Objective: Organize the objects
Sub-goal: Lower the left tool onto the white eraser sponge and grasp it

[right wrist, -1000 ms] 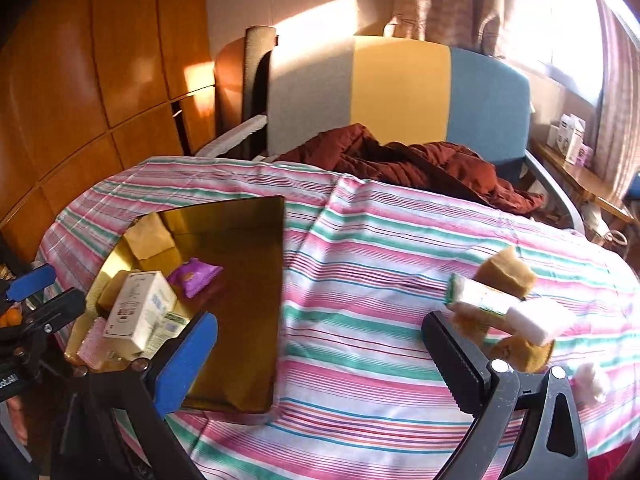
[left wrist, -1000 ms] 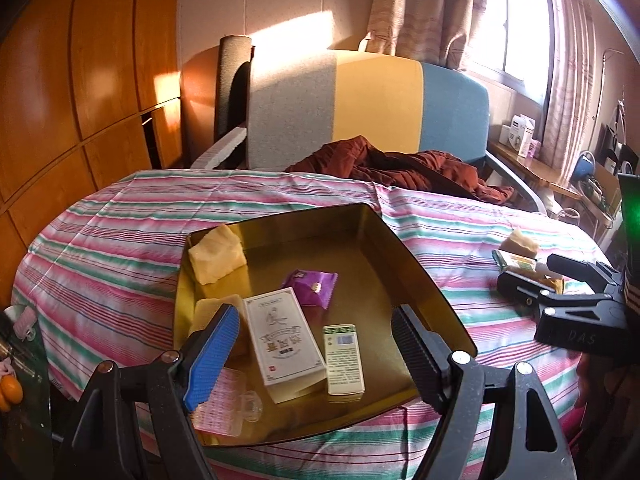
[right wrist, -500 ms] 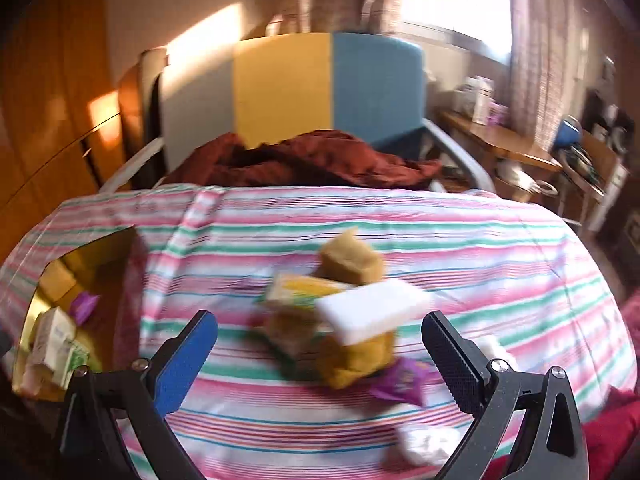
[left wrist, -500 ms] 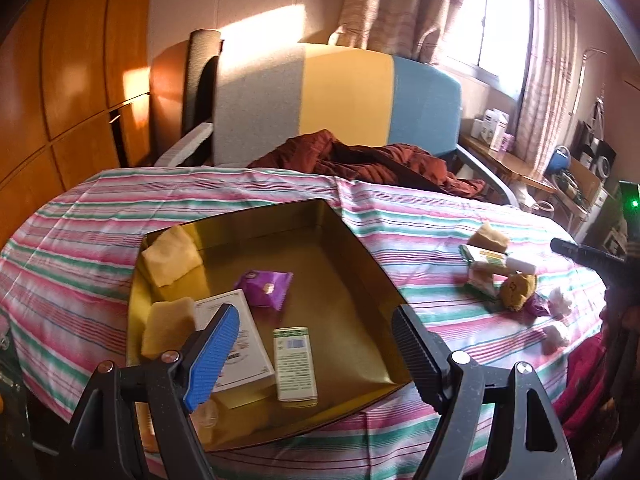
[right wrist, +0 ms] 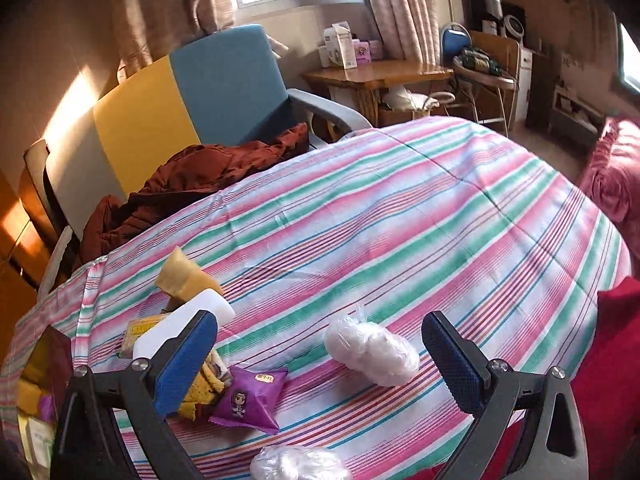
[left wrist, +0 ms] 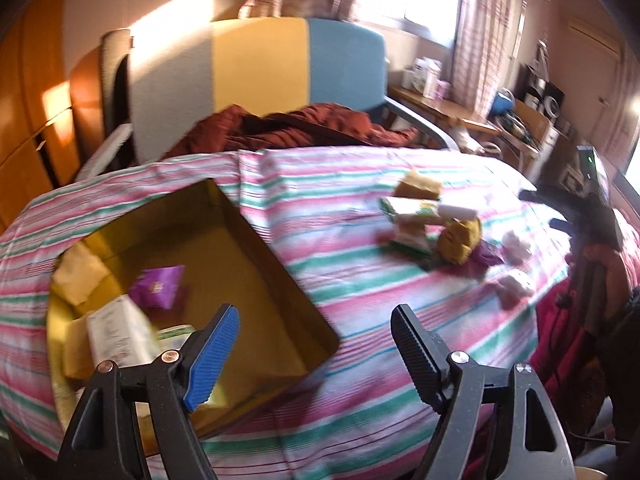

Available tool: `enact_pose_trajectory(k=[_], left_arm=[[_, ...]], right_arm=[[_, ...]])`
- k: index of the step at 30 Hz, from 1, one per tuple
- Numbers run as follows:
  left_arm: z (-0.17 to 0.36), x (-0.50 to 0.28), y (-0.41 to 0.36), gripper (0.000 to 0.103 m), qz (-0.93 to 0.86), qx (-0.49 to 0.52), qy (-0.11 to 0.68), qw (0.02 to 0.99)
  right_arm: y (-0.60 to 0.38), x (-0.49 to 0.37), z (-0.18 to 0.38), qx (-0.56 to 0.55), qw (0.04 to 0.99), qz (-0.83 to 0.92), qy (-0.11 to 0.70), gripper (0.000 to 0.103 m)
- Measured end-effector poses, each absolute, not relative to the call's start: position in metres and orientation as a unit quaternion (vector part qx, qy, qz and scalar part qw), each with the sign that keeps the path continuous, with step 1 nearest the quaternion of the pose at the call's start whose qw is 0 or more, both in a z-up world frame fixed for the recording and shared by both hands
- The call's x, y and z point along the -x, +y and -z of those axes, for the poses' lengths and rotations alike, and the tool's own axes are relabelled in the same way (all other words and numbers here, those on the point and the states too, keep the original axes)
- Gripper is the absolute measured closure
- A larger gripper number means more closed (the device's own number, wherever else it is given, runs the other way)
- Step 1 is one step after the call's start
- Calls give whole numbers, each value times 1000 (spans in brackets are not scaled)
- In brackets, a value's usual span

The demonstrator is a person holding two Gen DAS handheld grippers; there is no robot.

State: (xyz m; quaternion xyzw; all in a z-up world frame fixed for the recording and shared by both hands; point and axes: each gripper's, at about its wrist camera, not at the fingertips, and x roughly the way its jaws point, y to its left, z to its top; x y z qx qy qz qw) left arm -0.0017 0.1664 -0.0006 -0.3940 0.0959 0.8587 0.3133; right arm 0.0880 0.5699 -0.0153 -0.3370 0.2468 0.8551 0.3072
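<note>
Only the left wrist view shows the inside of the gold tray (left wrist: 256,248): at the lower left of its frame lie a purple packet (left wrist: 158,282), a white box (left wrist: 120,334) and yellowish blocks, all blurred. The left gripper (left wrist: 314,346) hangs over the tray's near right corner at bottom centre, its jaws wide apart and holding nothing. At right centre of that view a small heap sits on the striped cloth (left wrist: 352,280), well apart from the tray, and the right gripper's dark body (left wrist: 580,216) shows at the right edge.

By contrast, the right wrist view gives the heap close up at its lower left: a tan sponge (right wrist: 182,276), a white bar (right wrist: 188,326) leaning under it, a purple snack packet (right wrist: 250,398) and a yellow crinkled piece partly hidden behind the blue finger (right wrist: 184,364). The right gripper (right wrist: 320,360) is spread wide and empty. A clear-wrapped white bundle (right wrist: 370,348) lies on the cloth between its jaws, nearer the right-hand one, touching neither. A second such bundle (right wrist: 298,464) sits at the bottom edge. The tray appears only as a sliver at far lower left.
</note>
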Motion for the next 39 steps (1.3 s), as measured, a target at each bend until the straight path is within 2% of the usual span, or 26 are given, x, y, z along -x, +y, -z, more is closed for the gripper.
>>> enact_pose_trajectory(k=[6,23,39], left_arm=[[10,-1,206,24,-837,406,120,346],[-5,22,333,23,-782,394,160,457],[24,75,431,23,-709,452,172,513]], right_arm=[[575,-92,16,327,300,-853,274,0],[589,-99,26,325,293,-838,327,0],[594,-101,25,317,282,-837,346,0]])
